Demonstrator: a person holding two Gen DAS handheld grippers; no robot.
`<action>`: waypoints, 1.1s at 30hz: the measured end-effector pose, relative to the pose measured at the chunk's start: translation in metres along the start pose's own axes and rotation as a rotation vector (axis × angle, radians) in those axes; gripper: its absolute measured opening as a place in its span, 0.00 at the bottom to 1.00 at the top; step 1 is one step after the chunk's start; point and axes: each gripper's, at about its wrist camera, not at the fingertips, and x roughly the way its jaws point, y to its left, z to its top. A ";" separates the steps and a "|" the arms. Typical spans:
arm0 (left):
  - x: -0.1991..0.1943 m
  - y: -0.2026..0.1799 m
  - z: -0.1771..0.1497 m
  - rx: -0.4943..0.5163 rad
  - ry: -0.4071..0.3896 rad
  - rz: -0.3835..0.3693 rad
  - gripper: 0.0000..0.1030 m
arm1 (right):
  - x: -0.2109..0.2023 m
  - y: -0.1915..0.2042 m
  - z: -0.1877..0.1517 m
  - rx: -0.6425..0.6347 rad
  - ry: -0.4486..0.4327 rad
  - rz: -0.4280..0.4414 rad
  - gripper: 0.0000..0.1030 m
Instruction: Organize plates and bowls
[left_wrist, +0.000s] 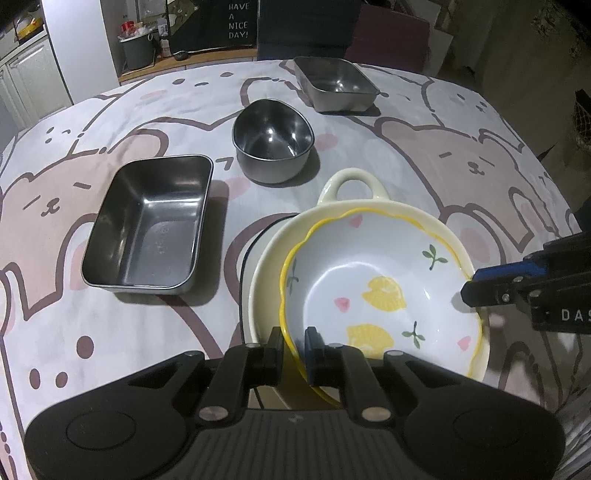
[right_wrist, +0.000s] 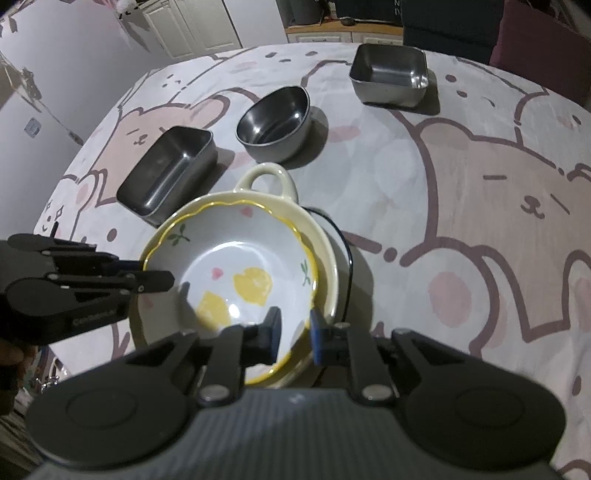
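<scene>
A white lemon bowl with a wavy yellow rim lies inside a cream dish that has a loop handle. Under both is a white plate with a dark rim. My left gripper is shut on the bowl's near rim in the left wrist view, and it shows at the bowl's left edge as the left gripper. My right gripper has the opposite rim between its pads, pressed on it. The same right gripper shows at the bowl's right side.
On the bear-print tablecloth stand a rectangular steel container, a round steel bowl and a square steel container near the far edge. A dark chair stands behind the table.
</scene>
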 end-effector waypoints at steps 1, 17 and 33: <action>0.000 0.000 0.000 -0.001 0.000 0.001 0.12 | 0.000 0.000 0.000 0.001 0.002 0.000 0.19; -0.008 0.001 -0.002 -0.011 -0.003 -0.001 0.12 | 0.002 -0.002 -0.002 0.008 0.014 0.003 0.16; -0.021 0.004 -0.006 -0.048 -0.026 -0.006 0.13 | -0.006 -0.001 -0.004 0.005 -0.001 0.011 0.17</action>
